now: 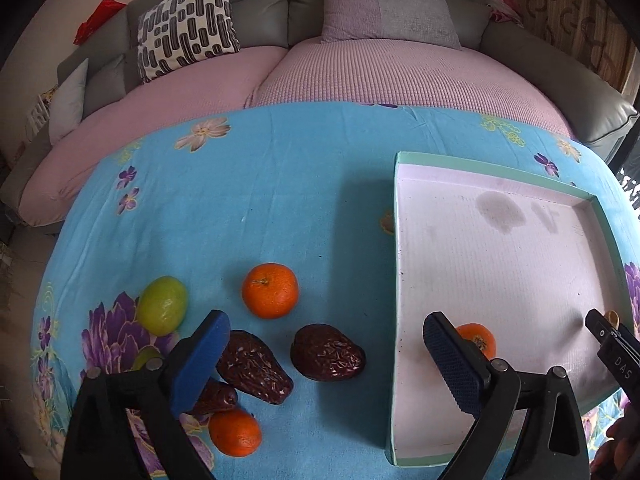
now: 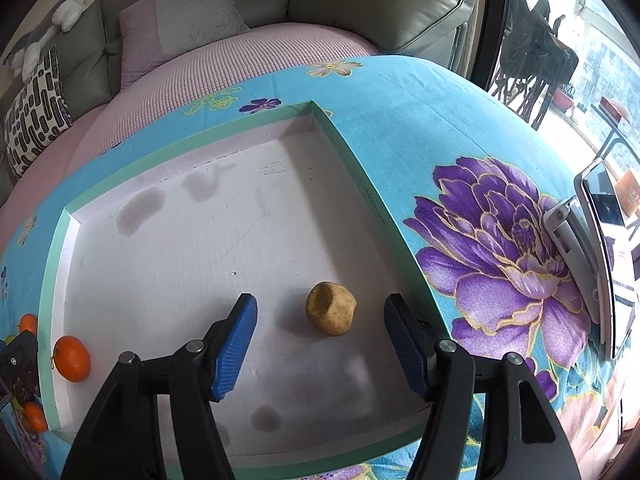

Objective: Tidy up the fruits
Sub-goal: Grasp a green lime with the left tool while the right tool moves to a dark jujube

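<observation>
A shallow white tray with a green rim lies on the blue flowered cloth. One orange lies in it near its left wall, and a tan fruit near its right wall. On the cloth left of the tray lie an orange, a second orange, a green fruit, and dark wrinkled fruits. My left gripper is open above the dark fruits. My right gripper is open and empty, over the tray just short of the tan fruit.
A sofa with pink covers and cushions stands behind the table. A laptop-like grey device rests at the table's right edge. The right gripper's tip shows in the left wrist view over the tray's right side.
</observation>
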Available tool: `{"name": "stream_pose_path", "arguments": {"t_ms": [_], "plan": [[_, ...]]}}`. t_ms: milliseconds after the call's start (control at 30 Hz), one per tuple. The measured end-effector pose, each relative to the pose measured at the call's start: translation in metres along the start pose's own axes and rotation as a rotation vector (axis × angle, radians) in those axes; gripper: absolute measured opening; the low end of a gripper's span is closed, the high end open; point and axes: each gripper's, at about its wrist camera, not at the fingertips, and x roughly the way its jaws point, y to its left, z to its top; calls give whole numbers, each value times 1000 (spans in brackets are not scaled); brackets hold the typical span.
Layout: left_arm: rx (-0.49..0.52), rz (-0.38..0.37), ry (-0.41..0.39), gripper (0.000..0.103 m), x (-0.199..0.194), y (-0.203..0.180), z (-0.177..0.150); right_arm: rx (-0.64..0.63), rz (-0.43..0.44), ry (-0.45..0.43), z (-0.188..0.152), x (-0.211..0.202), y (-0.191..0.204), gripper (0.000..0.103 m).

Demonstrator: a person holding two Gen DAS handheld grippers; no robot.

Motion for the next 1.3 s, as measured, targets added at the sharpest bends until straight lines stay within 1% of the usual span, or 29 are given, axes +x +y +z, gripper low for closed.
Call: {"name": "stream_pose_path", "arguments": {"t_ms": [33,100,133,167,300,400,467,533,733,800,867,933,1000,1067,1200,1300], "plan": [[-1,28,-7,103,2,3,1,-8,-4,1,0,0,1,72],[-5,74,-14,103,6,10,1,-26,-15,2,0,1,4,76],[-10,87,-13,103,8,14,1,-32,-18,3,0,1,6,83],[-20,94,-8,103,10,18,1,-41,-21,1,-1,1,8,84],[-62,86,3,103,16,31,4,-89,-29,-10,-2,-1,19,85],[-81,74,-5,103,16,42,5,-127,-41,-30,-4,-4,28,86],[-90,64,-13,103,15,47,7,-138,-60,-67,-4,-9,33,95],[-104,56,-22,103,13,53,9,-138,-63,-107,-3,-16,38,95],[-133,50,-48,103,11,71,12,-148,15,-218,2,-36,58,95],[-141,51,-53,103,9,78,13,-178,45,-252,0,-42,69,95],[-147,62,-59,103,9,86,13,-225,57,-283,-3,-47,84,95],[-148,77,-61,103,6,94,13,-270,85,-286,-5,-52,100,95],[-142,92,-61,103,4,103,13,-305,136,-289,-9,-56,115,95],[-143,104,-64,103,1,111,13,-342,176,-273,-13,-58,131,95],[-164,115,-88,103,-9,133,13,-406,263,-243,-25,-60,159,95],[-166,152,-112,103,-20,146,13,-446,319,-245,-32,-66,174,95]]}}
